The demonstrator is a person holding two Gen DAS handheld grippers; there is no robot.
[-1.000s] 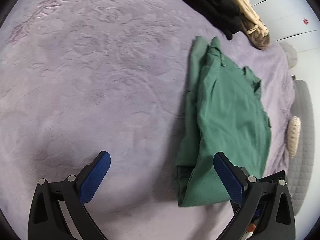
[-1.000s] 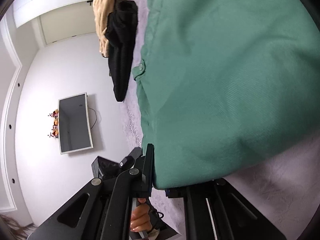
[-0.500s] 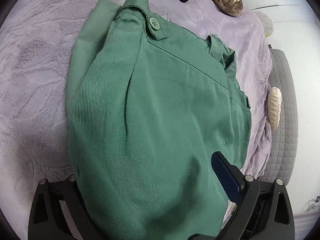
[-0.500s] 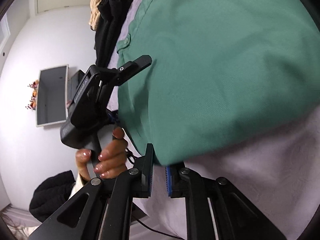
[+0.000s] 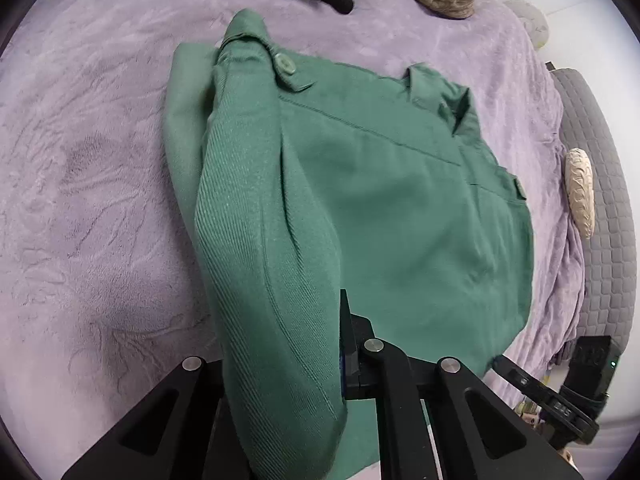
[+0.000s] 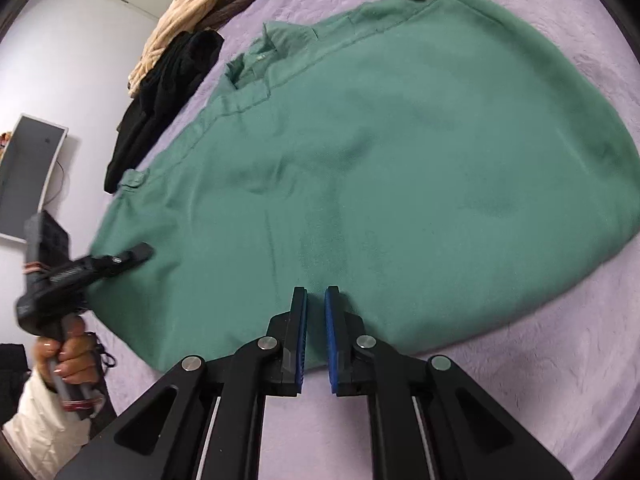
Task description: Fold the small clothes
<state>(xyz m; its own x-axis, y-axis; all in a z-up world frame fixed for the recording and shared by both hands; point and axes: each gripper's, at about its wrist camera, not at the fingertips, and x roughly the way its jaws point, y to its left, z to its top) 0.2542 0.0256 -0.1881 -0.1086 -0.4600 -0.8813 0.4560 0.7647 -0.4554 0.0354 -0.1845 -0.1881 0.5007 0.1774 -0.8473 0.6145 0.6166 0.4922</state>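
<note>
Green twill garment point(image 6: 400, 152): button-tab shorts or skirt, lying on the lilac plush blanket point(image 6: 560, 380), spread wide in the right wrist view, waistband at the far side.
Fold state: one side edge doubled and lifted into a ridge in the left wrist view; no finished compact fold yet, by the look of it.
Left gripper point(image 5: 340, 344): jaws just closed, now clamped on that lifted green edge.
Right gripper point(image 6: 316, 332): jaws nearly together; over the near hem, grip on cloth not clear.
Left to do: likely carrying the pinched edge across, then a second fold and flattening.
Black garment point(image 6: 160, 96): far left, apart, unfolded.
Beige knit point(image 6: 192, 12): beyond it.
</note>
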